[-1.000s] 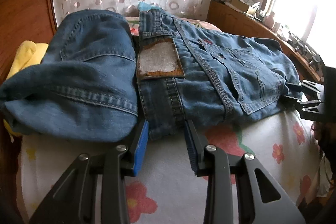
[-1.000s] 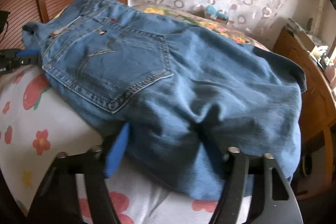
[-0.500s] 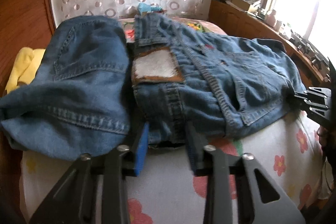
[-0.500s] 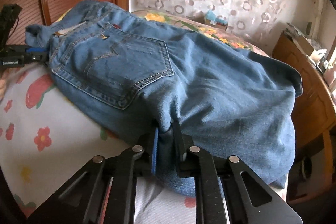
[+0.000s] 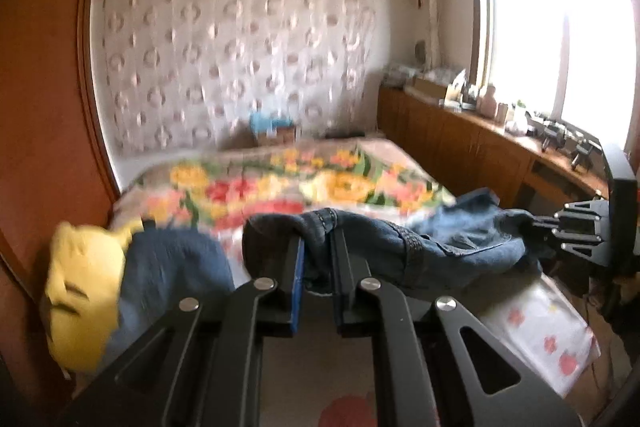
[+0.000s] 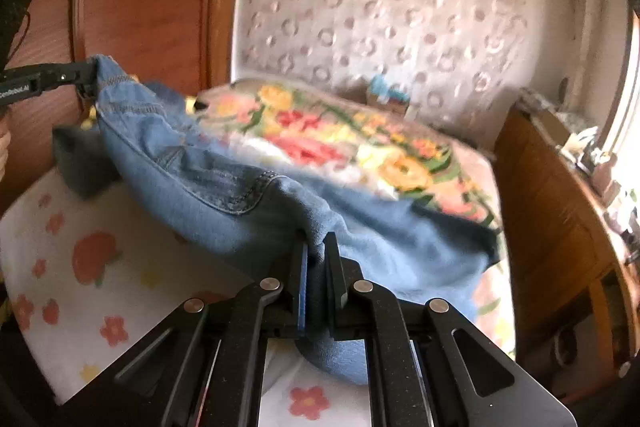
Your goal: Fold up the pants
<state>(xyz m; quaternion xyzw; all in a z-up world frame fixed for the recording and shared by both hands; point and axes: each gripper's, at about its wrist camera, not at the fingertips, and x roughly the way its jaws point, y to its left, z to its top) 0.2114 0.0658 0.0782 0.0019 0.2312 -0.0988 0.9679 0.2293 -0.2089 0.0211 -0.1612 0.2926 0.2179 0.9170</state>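
The blue jeans (image 5: 460, 247) hang lifted above the bed, stretched between my two grippers. My left gripper (image 5: 316, 245) has a bunched fold of the waistband between its pads, and its jaws are still closing on the denim. In the right wrist view it (image 6: 90, 79) holds the jeans (image 6: 208, 179) up at the far left. My right gripper (image 6: 316, 251) is shut on the near edge of the seat fabric. In the left wrist view it (image 5: 538, 225) shows at the far right, clamped on the cloth.
A second folded denim garment (image 5: 172, 267) and a yellow cloth (image 5: 80, 291) lie at the left. Below is a white flowered sheet (image 6: 60, 259), with a bright floral bedspread (image 5: 320, 183) beyond. A wooden cabinet (image 5: 460, 135) runs along the right and a wooden panel (image 5: 40, 107) along the left.
Both grippers closed on the jeans' near edge and then rose. The jeans, flat on the bed before, now hang off it between the two grippers.
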